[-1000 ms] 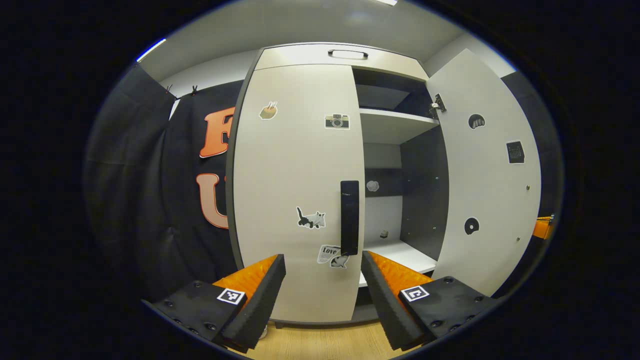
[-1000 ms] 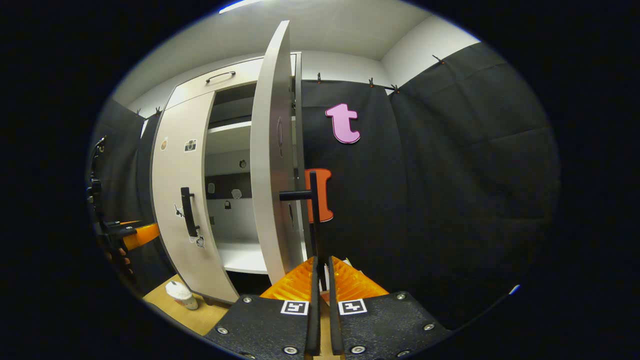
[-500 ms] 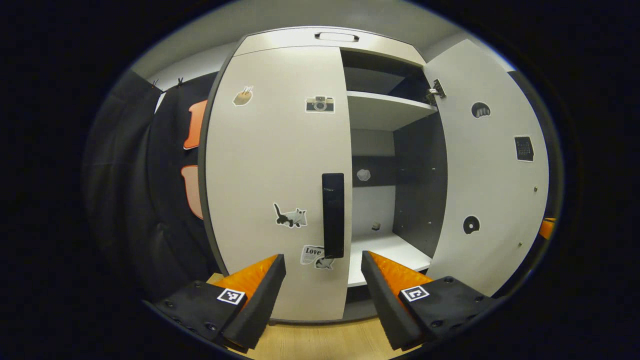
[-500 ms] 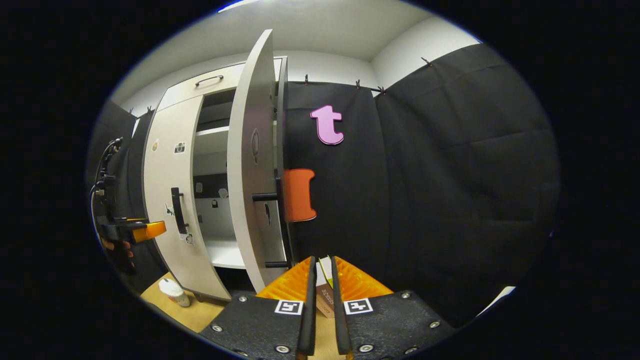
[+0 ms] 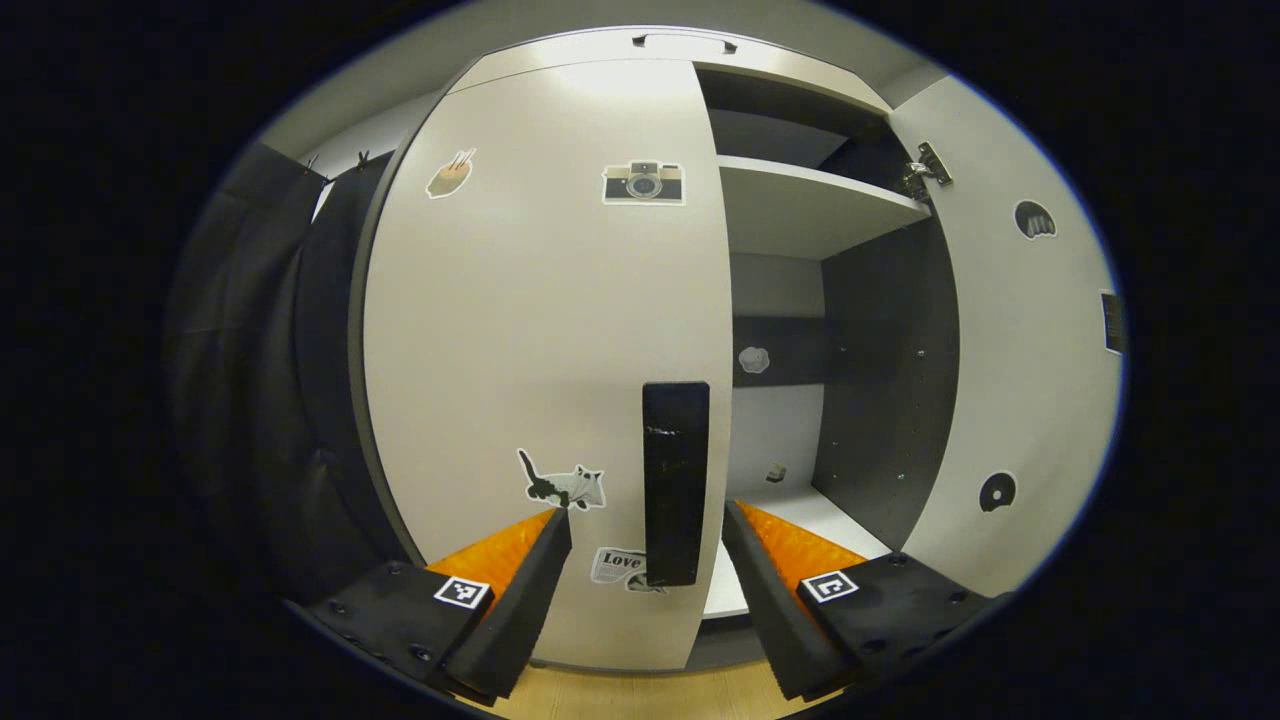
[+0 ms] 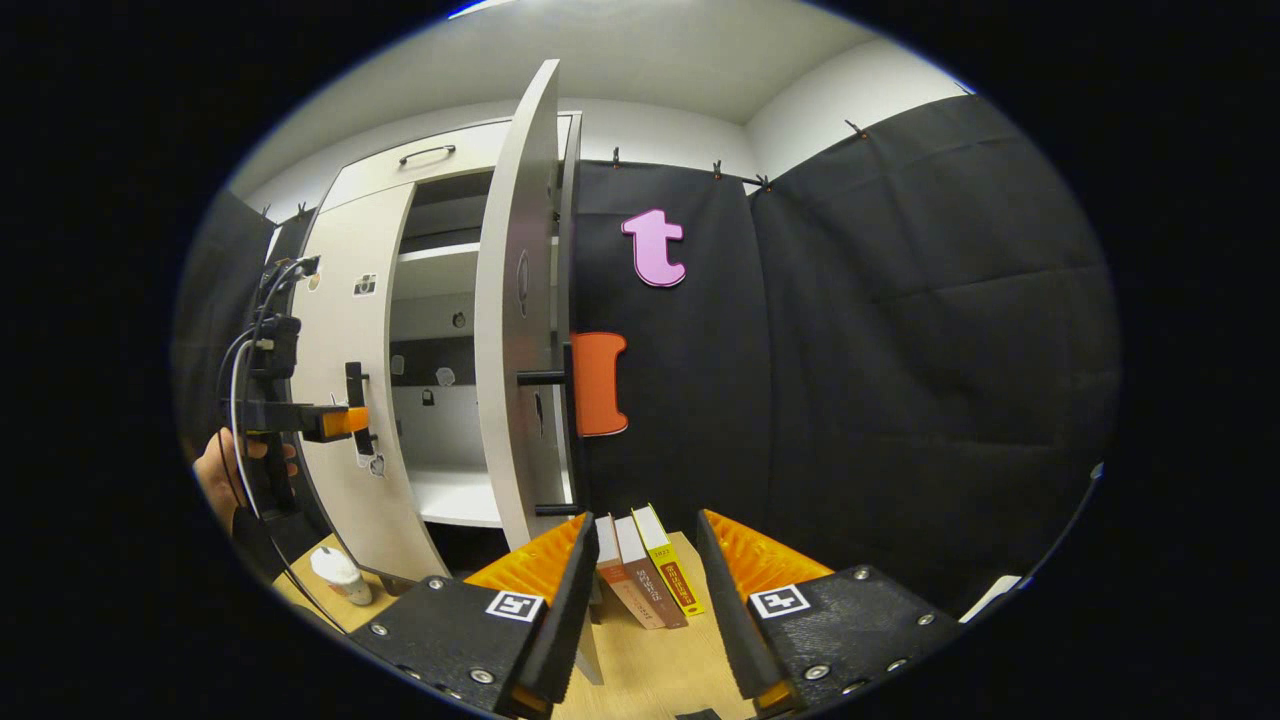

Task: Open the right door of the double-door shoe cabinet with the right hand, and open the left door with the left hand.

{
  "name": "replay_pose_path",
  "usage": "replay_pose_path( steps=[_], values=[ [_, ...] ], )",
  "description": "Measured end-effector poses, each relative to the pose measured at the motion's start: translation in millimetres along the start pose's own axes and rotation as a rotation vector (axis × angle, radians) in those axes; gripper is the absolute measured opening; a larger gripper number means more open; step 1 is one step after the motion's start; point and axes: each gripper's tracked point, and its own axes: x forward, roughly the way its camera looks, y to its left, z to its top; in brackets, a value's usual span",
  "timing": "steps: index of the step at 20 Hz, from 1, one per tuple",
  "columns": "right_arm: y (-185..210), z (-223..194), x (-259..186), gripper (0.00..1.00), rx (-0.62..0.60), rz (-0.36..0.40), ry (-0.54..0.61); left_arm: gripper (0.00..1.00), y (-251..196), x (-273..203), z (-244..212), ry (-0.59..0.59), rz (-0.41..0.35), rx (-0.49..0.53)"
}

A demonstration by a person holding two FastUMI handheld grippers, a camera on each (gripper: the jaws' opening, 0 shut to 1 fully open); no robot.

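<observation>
In the left gripper view, the closed left door (image 5: 545, 350) is faced by the left gripper (image 5: 645, 590), fingers spread wide and empty; its rigid black handle (image 5: 675, 480), judged the firmest hold, is framed between them. In the right gripper view, the right door (image 6: 515, 330) is seen swung open and apart from the right gripper (image 6: 640, 590), whose fingers are parted and empty.

Lit from overhead; glare patch at the top of the left door (image 5: 560, 300). Cabinet (image 6: 440, 200) interior shadowed under the shelf. Both views sharp; strong fisheye bowing near edges.
</observation>
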Motion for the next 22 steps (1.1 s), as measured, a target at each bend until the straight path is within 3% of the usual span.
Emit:
replay_pose_path(
  steps=[5, 7, 8, 9, 10, 14, 22],
  values=[
    [-4.4, -2.1, -3.3, 0.7, -0.031, -0.008, 0.007, 0.92, -3.2, 22.6, 1.3, -0.006, 0.029, 0.008],
    [-5.1, -3.3, -4.3, 0.7, -0.04, -0.009, 0.015, 0.8, -9.1, 29.3, -4.5, 0.013, 0.015, 0.001],
    [-6.3, -4.5, -4.6, 0.76, -0.048, -0.014, 0.019, 0.73, -14.1, 28.6, -1.2, -0.003, 0.004, 0.0],
    [-7.7, -5.0, -4.9, 0.71, -0.056, -0.018, 0.023, 0.65, -15.2, 27.8, -1.8, -0.004, 0.01, 0.022],
    [-8.2, -6.4, -6.0, 0.71, -0.066, -0.02, 0.027, 0.48, -14.8, 28.5, -1.8, -0.025, 0.015, 0.041],
    [-6.6, -9.4, -7.1, 0.71, -0.084, -0.002, 0.037, 0.34, -13.7, 28.3, -1.7, -0.022, 0.01, 0.025],
    [-2.7, -10.5, -8.0, 0.72, -0.086, 0.045, 0.041, 0.3, -6.1, -4.0, -5.3, 0.0, -0.014, -0.011]
  ],
)
